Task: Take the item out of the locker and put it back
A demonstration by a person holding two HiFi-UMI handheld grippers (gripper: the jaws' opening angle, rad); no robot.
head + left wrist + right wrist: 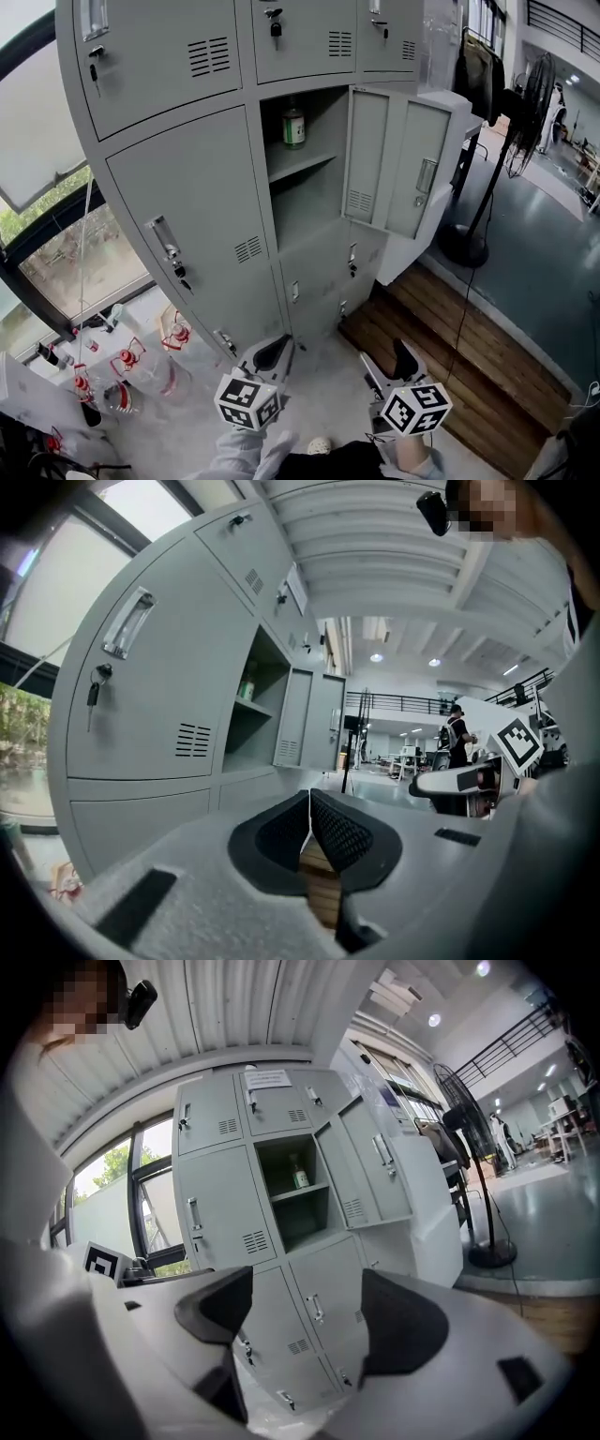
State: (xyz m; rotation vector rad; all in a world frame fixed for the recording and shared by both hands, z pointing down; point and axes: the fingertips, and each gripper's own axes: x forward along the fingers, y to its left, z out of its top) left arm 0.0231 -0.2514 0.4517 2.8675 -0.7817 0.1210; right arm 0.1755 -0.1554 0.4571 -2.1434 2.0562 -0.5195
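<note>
Two grippers are facing the locker, a bottle sitting inside: left gripper is pinching its jaws together, right gripper is holding them apart, empty.

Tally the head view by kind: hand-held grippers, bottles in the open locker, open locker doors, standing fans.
Hand-held grippers: 2 (left, right)
Bottles: 1
Open locker doors: 1
Standing fans: 1
Total: 5
</note>
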